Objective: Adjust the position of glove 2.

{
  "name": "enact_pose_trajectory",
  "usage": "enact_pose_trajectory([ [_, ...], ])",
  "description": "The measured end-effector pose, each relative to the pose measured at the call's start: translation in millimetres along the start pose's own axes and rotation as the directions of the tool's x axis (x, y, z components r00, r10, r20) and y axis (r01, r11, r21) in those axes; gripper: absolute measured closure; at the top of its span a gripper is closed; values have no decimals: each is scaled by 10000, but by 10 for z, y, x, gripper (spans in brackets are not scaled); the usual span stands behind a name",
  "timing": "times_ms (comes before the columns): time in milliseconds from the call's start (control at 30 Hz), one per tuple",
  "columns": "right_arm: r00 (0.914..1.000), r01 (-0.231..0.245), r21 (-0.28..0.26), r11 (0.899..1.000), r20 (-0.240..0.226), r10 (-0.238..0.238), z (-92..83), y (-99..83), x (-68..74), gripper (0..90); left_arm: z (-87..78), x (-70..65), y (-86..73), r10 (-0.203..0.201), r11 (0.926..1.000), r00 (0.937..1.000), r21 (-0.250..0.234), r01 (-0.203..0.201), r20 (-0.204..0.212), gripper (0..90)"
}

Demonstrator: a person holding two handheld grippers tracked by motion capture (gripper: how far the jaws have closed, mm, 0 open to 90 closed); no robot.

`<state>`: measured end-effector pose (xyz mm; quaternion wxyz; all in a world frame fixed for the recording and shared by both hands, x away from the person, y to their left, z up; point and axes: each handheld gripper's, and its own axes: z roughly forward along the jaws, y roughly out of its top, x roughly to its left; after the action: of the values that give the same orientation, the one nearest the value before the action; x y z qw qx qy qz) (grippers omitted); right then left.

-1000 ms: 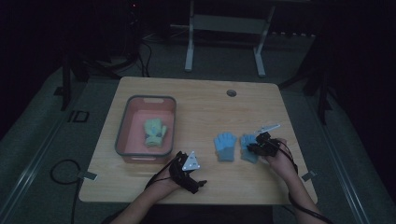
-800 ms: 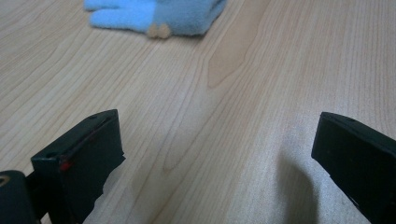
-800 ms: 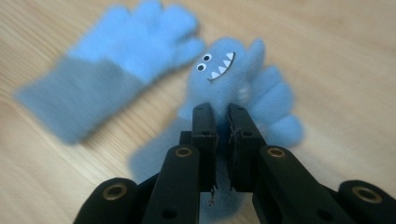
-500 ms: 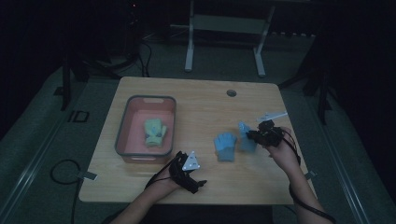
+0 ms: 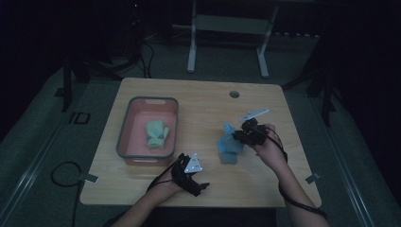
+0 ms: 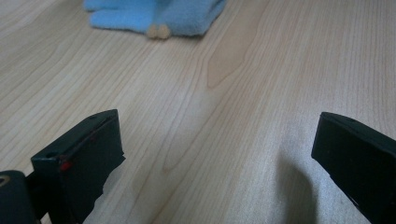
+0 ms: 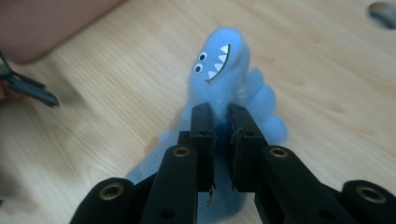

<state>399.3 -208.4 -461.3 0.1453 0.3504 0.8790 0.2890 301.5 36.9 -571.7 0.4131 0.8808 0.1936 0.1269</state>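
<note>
A blue plush dinosaur [image 7: 224, 60] with white teeth hangs above the table, and my right gripper [image 7: 220, 112] is shut on its body. In the high view this right gripper [image 5: 242, 134] holds the toy [image 5: 229, 128] up at the table's right half. A second blue plush [image 5: 230, 153] lies on the wood just below it, also visible far ahead in the left gripper view [image 6: 154, 14]. My left gripper [image 5: 196, 182] rests near the front edge, its jaws wide open [image 6: 215, 154] over bare wood.
A pink tray with a grey rim [image 5: 124, 137] stands on the table's left and holds a green plush [image 5: 156, 133]. A round hole [image 5: 234, 94] sits at the back of the table. Metal stand legs [image 5: 191, 56] rise on the floor behind.
My right gripper has risen and moved left with one blue plush, away from the table's right edge. The other blue plush stays on the table. The left gripper has not moved.
</note>
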Motion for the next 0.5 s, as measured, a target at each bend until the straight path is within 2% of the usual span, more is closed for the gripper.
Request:
enact_pose_trajectory([
  [267,9993,-44,830,9965,-356,74,402,-113,59,788,-5,2,1,12,10000,10000,-40,-12,20,23],
  [500,9974,72,1269,9919,-719,20,552,-165,67,653,-3,0,0,-1,10000,10000,-39,1,36,23],
])
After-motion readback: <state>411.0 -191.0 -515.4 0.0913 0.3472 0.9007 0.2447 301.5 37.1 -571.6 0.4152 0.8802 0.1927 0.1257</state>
